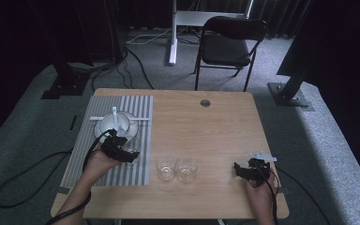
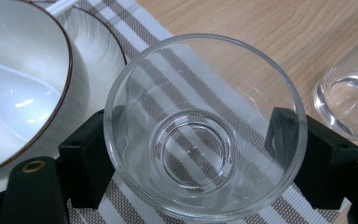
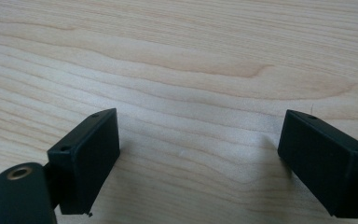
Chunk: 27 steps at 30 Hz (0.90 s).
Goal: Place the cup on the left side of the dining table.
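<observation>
From the high view, my left claw [image 1: 130, 155] sits over the right-hand part of the striped placemat [image 1: 82, 154], clenched on a clear glass cup [image 1: 132, 149]. The cup is just in front of the white bowl [image 1: 113, 124], which stands on the same mat with a white spoon [image 1: 115, 114] in it. On the bare wood of the worktop [image 1: 215, 126], just off the mat's right edge, two more glasses [image 1: 166, 167] stand side by side, touching or nearly so. My right claw [image 1: 242, 169] rests well apart from them near the worktop's right edge, with nothing between its jaws. A black chair [image 1: 229, 44] stands on the carpet beyond the far edge.

In the left gripper view, the glass cup [image 2: 204, 126] is held upright between my two black jaws, one pressing each side of its wall, and I look down into its empty base. The mat's stripes [image 2: 223, 109] show through it. The white bowl [image 2: 23, 84], with its dark rim, lies just beside the cup on the left, and another glass [image 2: 349, 100] stands on the wood at the right edge.

In the right gripper view, my jaws stand wide apart and released above plain wood grain [image 3: 182, 65].
</observation>
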Motion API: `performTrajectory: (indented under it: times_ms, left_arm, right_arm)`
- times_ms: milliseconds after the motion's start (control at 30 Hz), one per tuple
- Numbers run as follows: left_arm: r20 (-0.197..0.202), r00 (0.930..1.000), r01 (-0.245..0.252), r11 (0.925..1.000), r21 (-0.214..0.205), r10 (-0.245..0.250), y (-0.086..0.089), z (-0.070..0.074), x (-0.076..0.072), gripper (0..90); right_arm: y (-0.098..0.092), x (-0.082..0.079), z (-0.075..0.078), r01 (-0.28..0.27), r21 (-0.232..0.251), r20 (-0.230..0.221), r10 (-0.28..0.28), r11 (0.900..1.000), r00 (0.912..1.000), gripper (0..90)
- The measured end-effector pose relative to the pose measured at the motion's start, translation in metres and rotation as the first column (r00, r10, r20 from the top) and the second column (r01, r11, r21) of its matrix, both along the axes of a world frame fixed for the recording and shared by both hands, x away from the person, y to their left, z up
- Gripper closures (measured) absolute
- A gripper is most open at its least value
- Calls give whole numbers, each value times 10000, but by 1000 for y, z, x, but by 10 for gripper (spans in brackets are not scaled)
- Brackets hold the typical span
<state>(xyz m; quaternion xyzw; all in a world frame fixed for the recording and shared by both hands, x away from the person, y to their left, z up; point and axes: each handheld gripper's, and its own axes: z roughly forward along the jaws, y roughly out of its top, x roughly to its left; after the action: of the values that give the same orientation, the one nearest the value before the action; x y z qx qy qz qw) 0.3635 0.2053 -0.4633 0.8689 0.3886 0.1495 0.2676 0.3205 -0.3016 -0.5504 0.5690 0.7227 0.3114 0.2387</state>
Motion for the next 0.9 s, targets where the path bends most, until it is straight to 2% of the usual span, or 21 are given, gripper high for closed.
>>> performTrajectory:
  times_ms: [133,267,333,667,700,733,800,867,900]
  left_arm:
    - [-78,10000,-55,9999,-123,54,4,-2,-1,191]
    - [-234,9997,-16,10000,-63,14,5,-11,-2,190]
    - [-219,9997,-72,9996,-260,66,8,-14,-4,191]
    - [336,9993,-158,9990,-411,172,9,-20,-11,183]
    - [327,9994,-120,9987,-505,136,9,-20,-11,170]
    - [327,9994,-120,9987,-505,136,9,-20,-11,103]
    - [542,9981,-275,9995,-133,282,8,-24,-13,88]
    - [416,9988,-247,9996,-138,253,7,-27,-14,82]
    - [220,9996,-197,9998,-95,199,7,-28,-13,0]
  right_arm:
    - [0,0,0,-1,0,1,1,10000,10000,121]
    - [0,0,0,-1,0,1,1,10000,10000,121]
    - [0,0,0,0,1,1,0,10000,10000,121]
    - [0,0,0,2,-1,0,-2,10000,10000,121]
    - [0,0,0,2,1,-3,-2,10000,10000,121]
    - [0,0,0,-1,-1,2,1,10000,10000,121]
    - [0,0,0,2,-1,1,-2,10000,10000,121]
    - [0,0,0,2,-1,0,-2,10000,10000,121]
    - [0,0,0,0,-3,1,0,10000,10000,121]
